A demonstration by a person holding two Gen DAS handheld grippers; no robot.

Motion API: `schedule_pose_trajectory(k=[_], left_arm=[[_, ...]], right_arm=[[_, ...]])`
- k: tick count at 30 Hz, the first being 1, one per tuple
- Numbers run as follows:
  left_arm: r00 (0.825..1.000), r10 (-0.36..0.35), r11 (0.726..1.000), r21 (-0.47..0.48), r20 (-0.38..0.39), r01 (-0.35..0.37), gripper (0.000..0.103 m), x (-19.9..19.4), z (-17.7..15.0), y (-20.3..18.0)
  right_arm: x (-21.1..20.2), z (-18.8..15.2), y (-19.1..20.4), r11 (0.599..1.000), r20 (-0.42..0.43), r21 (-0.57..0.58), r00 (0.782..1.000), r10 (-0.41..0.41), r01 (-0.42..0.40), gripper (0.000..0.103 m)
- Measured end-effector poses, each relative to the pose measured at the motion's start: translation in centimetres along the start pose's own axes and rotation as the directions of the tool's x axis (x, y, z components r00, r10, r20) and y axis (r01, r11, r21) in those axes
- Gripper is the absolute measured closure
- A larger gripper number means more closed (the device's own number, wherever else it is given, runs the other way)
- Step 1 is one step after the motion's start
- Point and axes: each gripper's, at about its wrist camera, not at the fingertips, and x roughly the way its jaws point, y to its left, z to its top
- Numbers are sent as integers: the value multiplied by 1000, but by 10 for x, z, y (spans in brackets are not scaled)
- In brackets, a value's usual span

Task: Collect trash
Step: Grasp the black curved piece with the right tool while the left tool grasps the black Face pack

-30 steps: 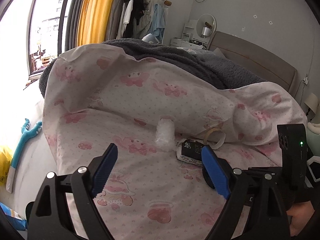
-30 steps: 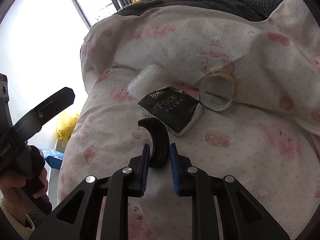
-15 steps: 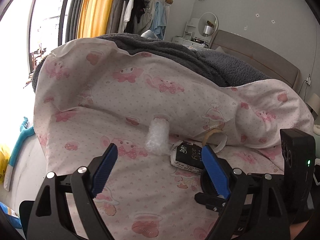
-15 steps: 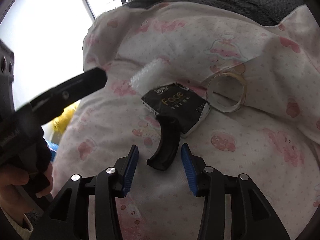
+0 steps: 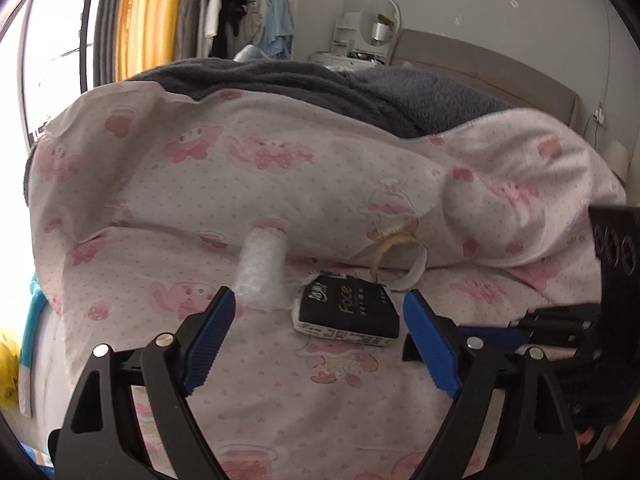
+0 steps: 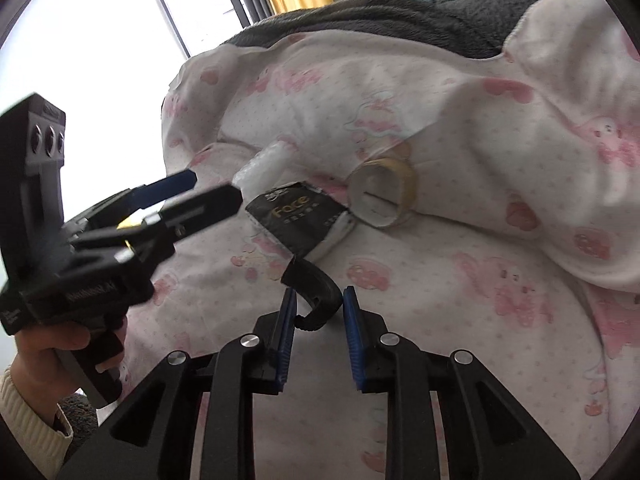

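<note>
A black "Face" tissue pack [image 5: 347,309] lies on the pink-print bedsheet [image 5: 320,400], also in the right wrist view [image 6: 298,216]. A white bubble-wrap roll [image 5: 262,268] lies left of it and an empty tape ring [image 5: 398,258] behind right. My left gripper [image 5: 316,344] is open, hovering just in front of the pack. My right gripper [image 6: 318,316] is partly closed around a curved black plastic piece [image 6: 316,288] on the sheet; its pads look close to it, contact unclear.
A grey fleece blanket [image 5: 320,88] covers the far bed. A window and yellow curtain [image 5: 148,20] stand at the left, with clothes hanging behind. A blue and yellow object [image 5: 24,340] lies off the bed's left edge.
The right gripper let go of the black curved piece, opened, then narrowed around it again. The left gripper moved forward toward the tissue pack.
</note>
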Motion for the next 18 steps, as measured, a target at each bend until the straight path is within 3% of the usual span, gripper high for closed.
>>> schedule_pose_trajectory(k=[4, 10, 14, 18], left_arm=[[999, 11, 996, 90, -41, -7, 15, 13, -4, -17], [997, 11, 998, 64, -79, -6, 16, 29, -4, -16], [993, -6, 995, 98, -117, 17, 16, 40, -7, -22], [988, 31, 993, 122, -154, -13, 19, 53, -11, -27]], right_arm=[[-12, 0, -16, 1000, 15, 20, 1000, -8, 8, 80], [-21, -5, -30, 1000, -1, 29, 1000, -2, 2, 80], [-26, -11, -34, 1000, -17, 12, 1000, 2, -2, 80], [-23, -16, -36, 1000, -47, 4, 999, 5, -5, 80]])
